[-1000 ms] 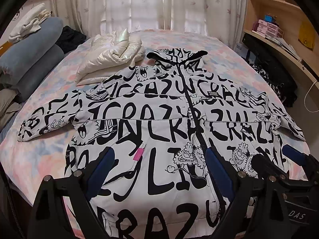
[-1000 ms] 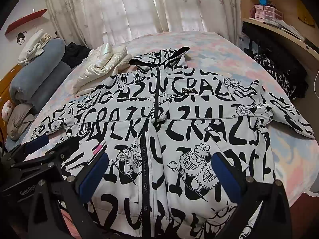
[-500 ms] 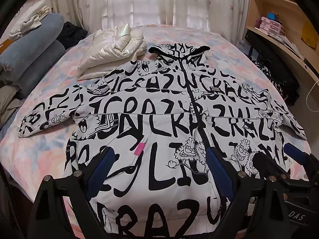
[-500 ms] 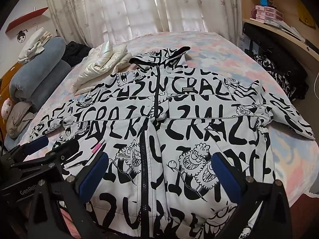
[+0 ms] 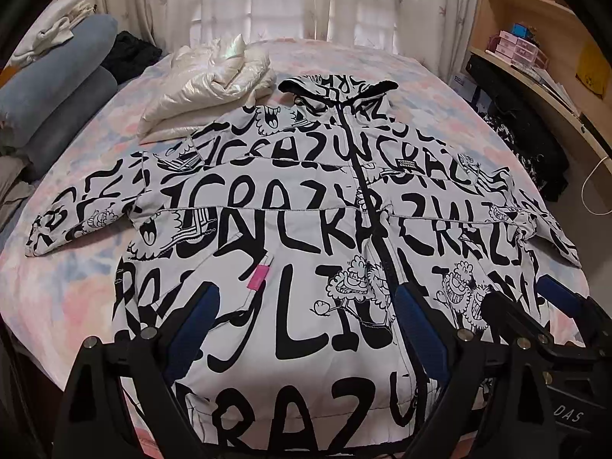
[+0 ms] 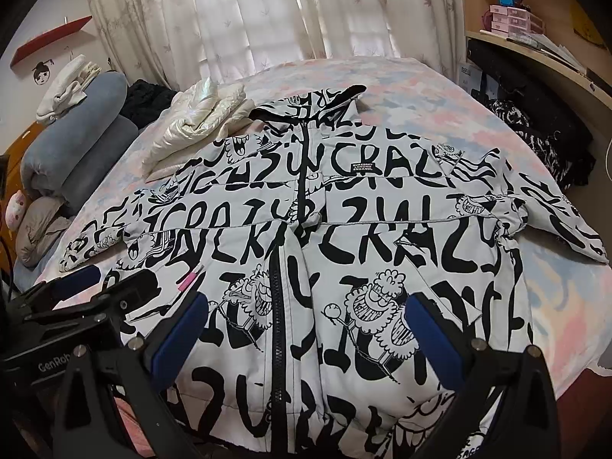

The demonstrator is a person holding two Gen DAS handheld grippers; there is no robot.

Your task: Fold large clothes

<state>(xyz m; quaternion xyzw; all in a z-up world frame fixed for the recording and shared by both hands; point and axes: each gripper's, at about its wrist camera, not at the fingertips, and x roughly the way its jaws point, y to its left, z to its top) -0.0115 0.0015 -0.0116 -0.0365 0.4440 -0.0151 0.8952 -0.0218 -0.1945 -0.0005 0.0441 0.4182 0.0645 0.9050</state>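
Both grippers, left gripper (image 5: 302,329) and right gripper (image 6: 306,332), hover released above the flat jacket (image 5: 306,229). Best pinch each sleeve cuff, folding inward squarely.

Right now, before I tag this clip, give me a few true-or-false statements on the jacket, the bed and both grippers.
1. The printed jacket lies spread flat, front up, zipped. True.
2. The left gripper pinches the hem. False: its jaws stand open above the fabric.
3. A folded white puffer jacket lies by the printed jacket's shoulder. True.
4. Both sleeves are folded across the chest. False: both stick out sideways.
5. The right gripper holds nothing. True.
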